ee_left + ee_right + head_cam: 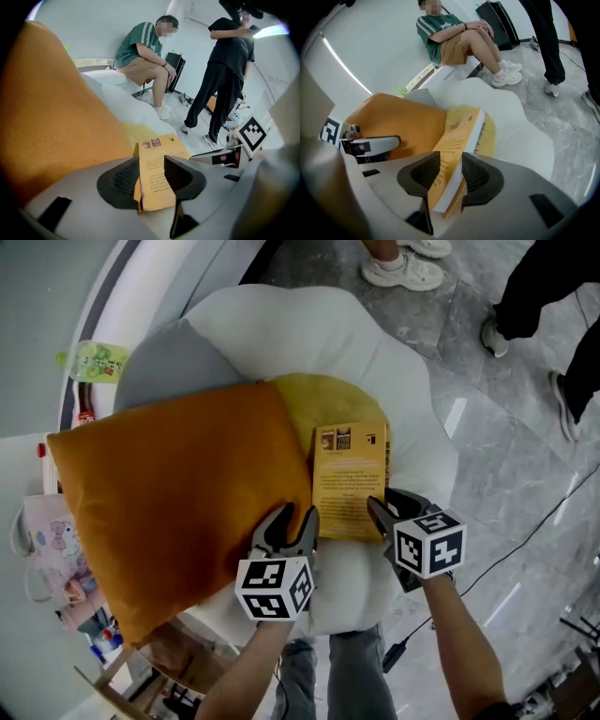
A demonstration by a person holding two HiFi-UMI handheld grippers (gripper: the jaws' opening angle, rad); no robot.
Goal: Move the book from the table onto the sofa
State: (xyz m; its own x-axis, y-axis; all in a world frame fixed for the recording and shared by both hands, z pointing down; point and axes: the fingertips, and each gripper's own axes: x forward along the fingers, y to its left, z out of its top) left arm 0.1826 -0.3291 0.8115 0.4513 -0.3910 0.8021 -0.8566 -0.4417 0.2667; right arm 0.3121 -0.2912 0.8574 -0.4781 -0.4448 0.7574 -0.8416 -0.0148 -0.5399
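Observation:
The yellow book lies flat on the white sofa seat, partly on a yellow cushion and next to a big orange cushion. My left gripper stands at the book's near left corner, my right gripper at its near right corner. In the left gripper view the book sits between the spread jaws of the left gripper, with gaps at both pads. In the right gripper view the book rests on edge between the open jaws of the right gripper, unpressed.
A grey cushion lies behind the orange one. A seated person and a standing person are beyond the sofa; shoes show on the marble floor. A cable runs at the right. A patterned bag sits left.

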